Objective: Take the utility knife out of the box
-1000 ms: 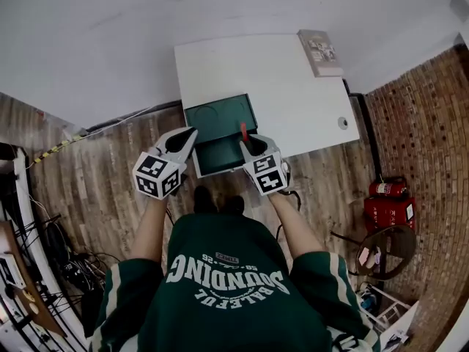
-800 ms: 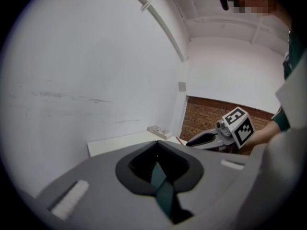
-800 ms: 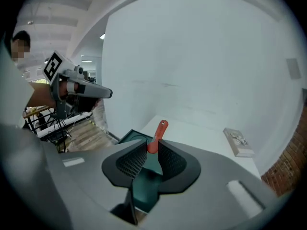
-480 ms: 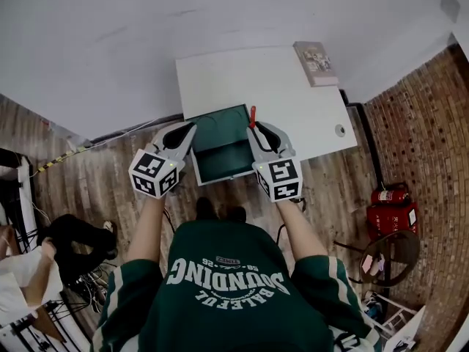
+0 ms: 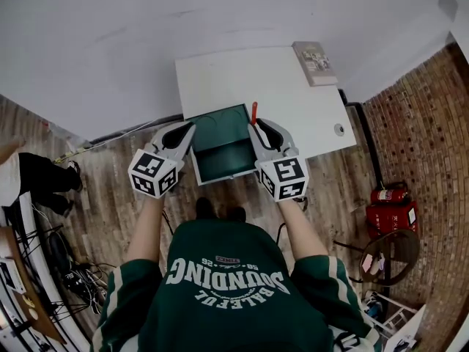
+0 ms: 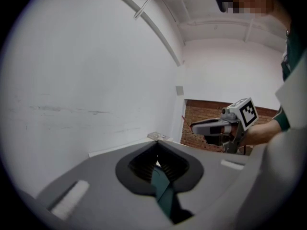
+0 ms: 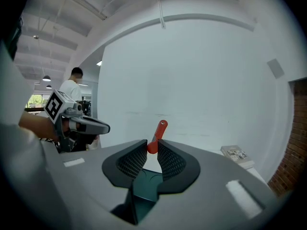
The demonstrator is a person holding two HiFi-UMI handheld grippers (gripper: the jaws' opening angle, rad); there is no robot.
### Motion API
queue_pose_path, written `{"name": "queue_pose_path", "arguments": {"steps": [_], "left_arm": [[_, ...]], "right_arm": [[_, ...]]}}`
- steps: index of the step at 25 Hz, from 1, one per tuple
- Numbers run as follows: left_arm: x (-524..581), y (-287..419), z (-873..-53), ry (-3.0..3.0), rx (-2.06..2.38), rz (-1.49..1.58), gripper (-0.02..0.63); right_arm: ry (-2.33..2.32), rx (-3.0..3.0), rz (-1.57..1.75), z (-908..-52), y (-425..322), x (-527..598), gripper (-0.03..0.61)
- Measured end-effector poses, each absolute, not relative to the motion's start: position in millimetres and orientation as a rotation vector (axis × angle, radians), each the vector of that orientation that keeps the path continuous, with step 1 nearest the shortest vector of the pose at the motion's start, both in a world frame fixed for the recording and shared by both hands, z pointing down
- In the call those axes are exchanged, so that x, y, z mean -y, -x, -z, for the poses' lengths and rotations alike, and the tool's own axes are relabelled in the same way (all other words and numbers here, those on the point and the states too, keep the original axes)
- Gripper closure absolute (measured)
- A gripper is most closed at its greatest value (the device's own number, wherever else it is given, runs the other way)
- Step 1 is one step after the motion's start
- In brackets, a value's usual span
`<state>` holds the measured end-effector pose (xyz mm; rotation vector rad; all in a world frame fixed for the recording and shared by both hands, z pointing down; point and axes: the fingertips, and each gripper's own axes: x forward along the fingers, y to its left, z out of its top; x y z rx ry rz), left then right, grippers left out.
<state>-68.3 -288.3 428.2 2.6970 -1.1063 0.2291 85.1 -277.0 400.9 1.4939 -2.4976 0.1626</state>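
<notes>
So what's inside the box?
Only bare green floor shows inside the box; the knife is up in the right tool. That and the left tool hide its side edges.

A white table (image 5: 242, 79) stands on a wooden floor (image 5: 95, 189). On it lie a green box (image 5: 220, 152) at the near edge, a book (image 5: 311, 63) at the far right corner and a small round thing (image 5: 338, 130).

Only the red end of the knife (image 7: 157, 135) shows; the rest is buried between the right gripper's (image 7: 152, 153) jaws. In the head view it's a mere red sliver, blade or handle impossible to call. The left gripper (image 6: 157, 163) covers all but a teal strip of the box (image 6: 163, 190). The book (image 5: 312, 61) cover print is too small to read. There's a round thing (image 5: 339, 130) on the table (image 5: 220, 75), unidentifiable. A person (image 5: 37, 176) is cut off at the left edge.
</notes>
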Motion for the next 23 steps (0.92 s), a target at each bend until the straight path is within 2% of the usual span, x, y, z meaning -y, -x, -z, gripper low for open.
{"name": "queue_pose_path", "arguments": {"steps": [23], "left_arm": [[291.5, 66.9, -432.3, -2.684, 1.099, -0.214, 0.563]], "right_arm": [[-1.498, 2.519, -0.175, -404.3, -83.0, 277.7, 0.506]]}}
